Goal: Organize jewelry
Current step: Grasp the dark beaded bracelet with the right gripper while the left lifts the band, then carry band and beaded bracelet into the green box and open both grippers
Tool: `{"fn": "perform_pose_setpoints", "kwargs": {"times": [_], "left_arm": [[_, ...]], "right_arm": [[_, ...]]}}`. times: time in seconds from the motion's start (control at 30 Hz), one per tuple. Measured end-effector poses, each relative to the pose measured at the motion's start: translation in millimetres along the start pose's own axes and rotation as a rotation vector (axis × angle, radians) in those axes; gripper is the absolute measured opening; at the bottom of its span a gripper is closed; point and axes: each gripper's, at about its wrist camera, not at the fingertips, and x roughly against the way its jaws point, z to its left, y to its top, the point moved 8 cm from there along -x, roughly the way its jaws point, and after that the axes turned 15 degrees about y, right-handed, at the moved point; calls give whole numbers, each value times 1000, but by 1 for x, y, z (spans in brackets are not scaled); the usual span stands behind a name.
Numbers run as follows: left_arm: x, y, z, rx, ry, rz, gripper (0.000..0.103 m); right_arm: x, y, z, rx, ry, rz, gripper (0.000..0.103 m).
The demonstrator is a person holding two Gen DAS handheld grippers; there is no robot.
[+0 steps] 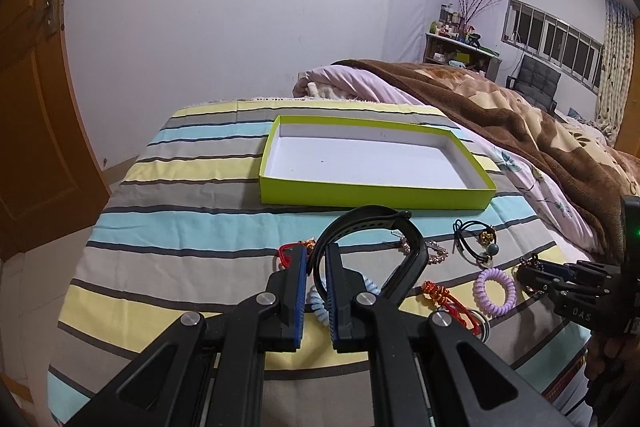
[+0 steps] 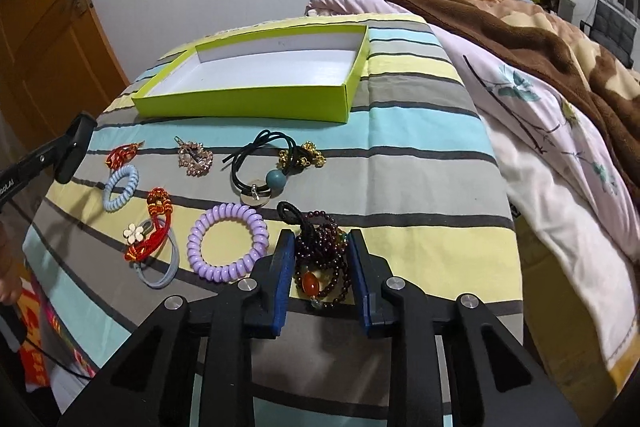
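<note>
L gripper (image 1: 316,279) jaws clamp a black watch strap (image 1: 372,223), lower centre; R gripper (image 2: 320,267) jaws open round bead bracelet (image 2: 320,259). Next, I'd say: close, lift, carry to green box (image 2: 248,103).

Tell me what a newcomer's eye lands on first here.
The lime-green tray, bare inside, sits at the far end of the striped bedspread. Nearer, the left gripper holds a black watch strap, while the right gripper straddles a dark beaded bracelet, beside a purple coil tie.

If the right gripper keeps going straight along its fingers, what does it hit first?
Most likely the dark garnet bead bracelet, already lying between the right gripper's open fingers, with the striped bedspread right under it.
</note>
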Motion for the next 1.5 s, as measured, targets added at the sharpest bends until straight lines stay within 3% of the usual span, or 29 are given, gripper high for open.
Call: {"fn": "perform_pose_setpoints", "kwargs": {"times": [0.3, 0.6, 1.07, 1.33, 1.5], "left_arm": [[-7, 12, -3, -2, -5, 1, 9], [-32, 51, -7, -26, 26, -19, 9], [-137, 106, -9, -39, 49, 64, 9], [-192, 105, -12, -53, 72, 141, 9], [-193, 103, -12, -52, 76, 133, 9]], "right_arm": [[8, 25, 13, 34, 17, -39, 26], [-5, 82, 30, 101, 48, -76, 26], [-85, 150, -13, 61, 20, -8, 26], [-114, 164, -37, 48, -15, 29, 26], [-121, 176, -42, 78, -7, 35, 26]]}}
